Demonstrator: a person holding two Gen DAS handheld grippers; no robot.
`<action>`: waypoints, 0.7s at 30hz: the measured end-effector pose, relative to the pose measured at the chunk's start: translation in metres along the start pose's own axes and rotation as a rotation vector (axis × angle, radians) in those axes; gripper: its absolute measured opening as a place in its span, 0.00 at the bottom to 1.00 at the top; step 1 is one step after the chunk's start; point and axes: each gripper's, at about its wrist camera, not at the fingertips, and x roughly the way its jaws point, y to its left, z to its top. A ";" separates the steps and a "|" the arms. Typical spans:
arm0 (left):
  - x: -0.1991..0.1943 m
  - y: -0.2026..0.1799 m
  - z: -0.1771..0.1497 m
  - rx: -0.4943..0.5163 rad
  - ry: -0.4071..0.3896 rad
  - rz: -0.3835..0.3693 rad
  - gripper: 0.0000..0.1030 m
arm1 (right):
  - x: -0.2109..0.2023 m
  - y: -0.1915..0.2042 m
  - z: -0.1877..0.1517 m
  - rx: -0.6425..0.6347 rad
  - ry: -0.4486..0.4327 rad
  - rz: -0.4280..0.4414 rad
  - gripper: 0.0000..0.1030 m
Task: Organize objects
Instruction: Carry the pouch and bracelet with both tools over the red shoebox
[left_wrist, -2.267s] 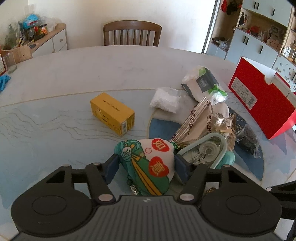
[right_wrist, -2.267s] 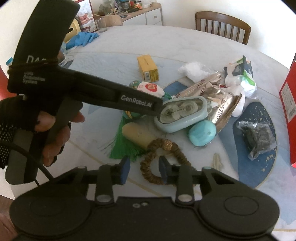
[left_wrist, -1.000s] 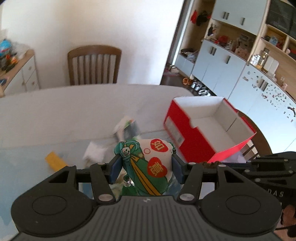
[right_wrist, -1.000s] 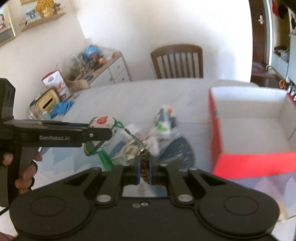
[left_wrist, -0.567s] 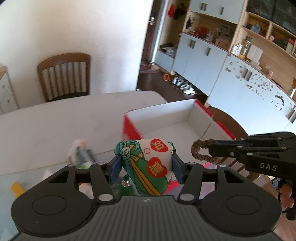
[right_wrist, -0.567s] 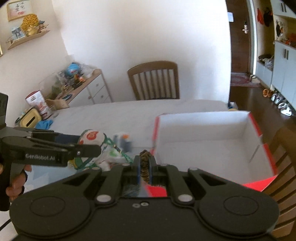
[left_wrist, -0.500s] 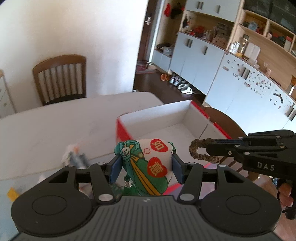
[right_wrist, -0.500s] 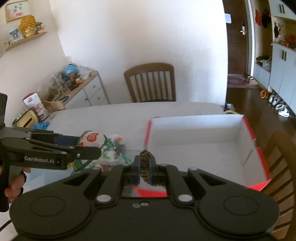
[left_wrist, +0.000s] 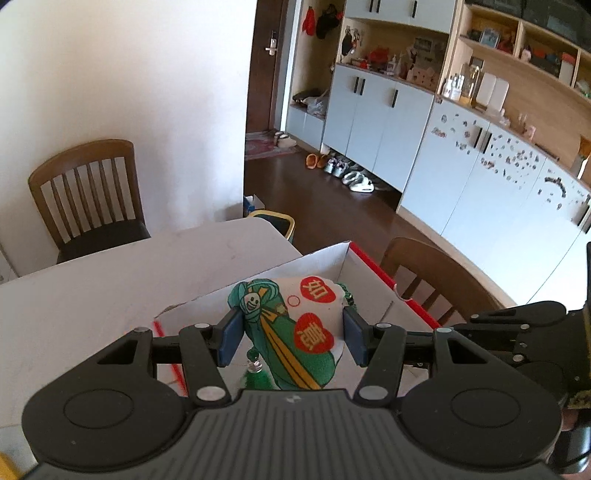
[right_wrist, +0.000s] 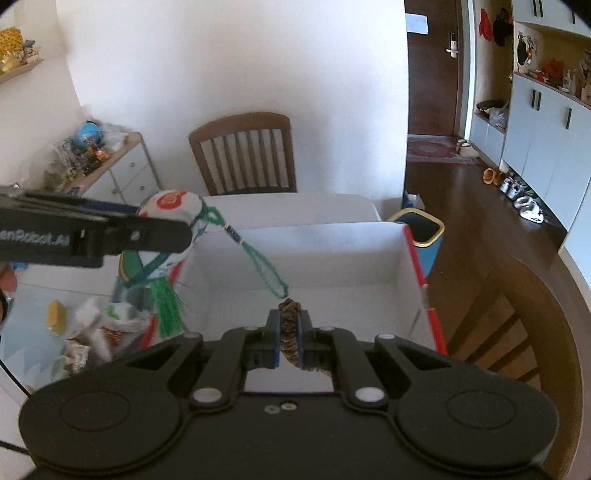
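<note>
Both loads are now carried from the bench (left_wrist: 110, 273) clutter to over the red box (right_wrist: 295, 258) at 12 o'clock: the embroidered pouch (left_wrist: 295, 332) is clamped in the left gripper (left_wrist: 291, 338), the braided ring (right_wrist: 290, 336) is pinched in the right gripper (right_wrist: 289, 339), and release is judged next.

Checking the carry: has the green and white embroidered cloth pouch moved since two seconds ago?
Yes. The green and white embroidered cloth pouch left the cluttered tabletop and now hangs over the red cardboard box.

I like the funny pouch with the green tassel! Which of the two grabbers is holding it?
The left gripper holds the pouch over the red box. The right gripper pinches a thin brown hair tie instead.
</note>
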 end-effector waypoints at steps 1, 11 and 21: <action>0.007 -0.001 -0.001 -0.007 0.005 -0.002 0.55 | 0.005 -0.003 0.000 -0.002 0.008 -0.004 0.07; 0.083 0.006 -0.025 0.001 0.146 0.036 0.55 | 0.056 -0.023 -0.014 -0.047 0.113 -0.010 0.07; 0.130 0.018 -0.047 0.003 0.289 0.049 0.56 | 0.096 -0.016 -0.032 -0.126 0.241 0.005 0.07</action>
